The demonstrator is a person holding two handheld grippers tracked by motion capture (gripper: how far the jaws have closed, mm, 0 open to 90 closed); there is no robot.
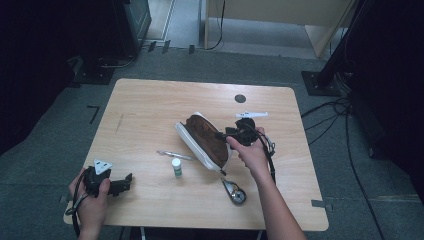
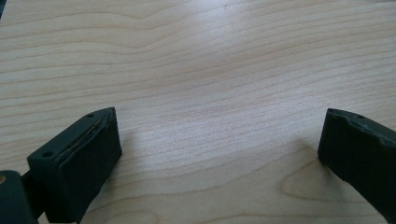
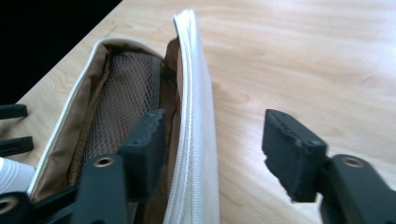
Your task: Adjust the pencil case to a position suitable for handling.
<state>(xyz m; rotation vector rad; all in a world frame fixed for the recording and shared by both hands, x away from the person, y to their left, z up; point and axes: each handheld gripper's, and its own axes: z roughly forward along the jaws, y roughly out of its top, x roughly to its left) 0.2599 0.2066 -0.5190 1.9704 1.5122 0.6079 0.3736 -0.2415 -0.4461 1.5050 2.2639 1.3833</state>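
Observation:
A white zip pouch (image 1: 192, 141) with a brown mesh lining lies unzipped in the middle of the table. My right gripper (image 1: 226, 134) is at its right rim. In the right gripper view this gripper (image 3: 215, 119) is open and straddles the pouch's white wall (image 3: 194, 107), one jaw inside against the mesh (image 3: 123, 88) and the other outside over the wood. My left gripper (image 1: 122, 184) rests near the front left corner, held by a hand. Its jaws stand wide open (image 2: 219, 116) over bare tabletop with nothing between them.
A slim silver pen (image 1: 175, 155) and a small white bottle (image 1: 176, 167) lie just left of the pouch. A metallic object (image 1: 234, 191) sits near the front edge. A dark round cap (image 1: 240, 98) is set in the table's far side. Cables run across the floor at right.

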